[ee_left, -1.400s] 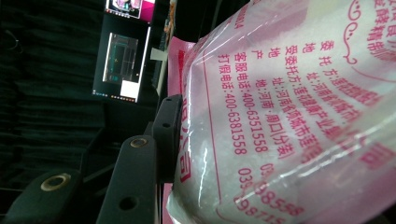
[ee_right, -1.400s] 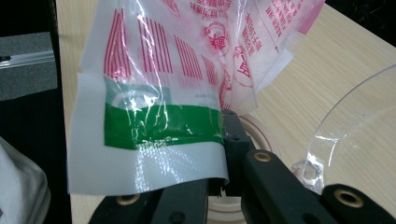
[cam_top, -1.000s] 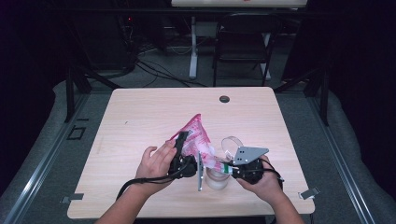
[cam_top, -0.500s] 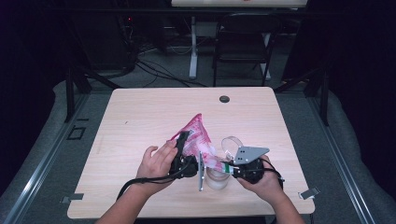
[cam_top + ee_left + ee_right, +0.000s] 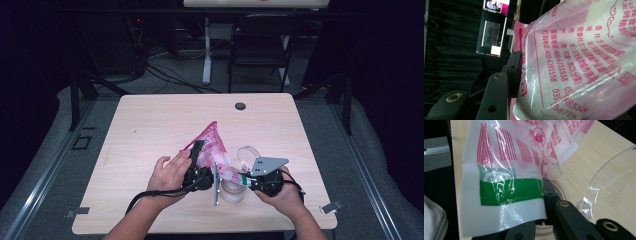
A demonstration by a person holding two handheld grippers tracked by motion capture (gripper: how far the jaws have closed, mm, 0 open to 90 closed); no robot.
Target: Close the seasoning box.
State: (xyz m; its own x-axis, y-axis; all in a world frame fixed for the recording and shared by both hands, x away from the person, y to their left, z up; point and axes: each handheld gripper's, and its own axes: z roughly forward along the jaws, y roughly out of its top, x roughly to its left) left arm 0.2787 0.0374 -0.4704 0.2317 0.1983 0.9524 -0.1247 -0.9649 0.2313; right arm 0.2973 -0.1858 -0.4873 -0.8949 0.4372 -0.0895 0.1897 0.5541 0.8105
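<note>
A pink printed bag [image 5: 211,141] of white grains is held tilted above the table's near middle. My left gripper [image 5: 199,151] is shut on the bag's body; in the left gripper view one of its pads [image 5: 514,72] presses into the bag [image 5: 579,57], which hides the other jaw. My right gripper [image 5: 241,179] is shut on the bag's white and green end strip [image 5: 504,192]. Under the bag stands a clear jar [image 5: 232,191] with its clear lid [image 5: 247,154] hinged up behind it. The lid [image 5: 609,177] also shows in the right gripper view.
The wooden table [image 5: 150,125] has a black round grommet [image 5: 240,106] near its far edge. A dark chair [image 5: 262,40] and cables sit on the floor beyond. Bare tabletop lies to the left and far side.
</note>
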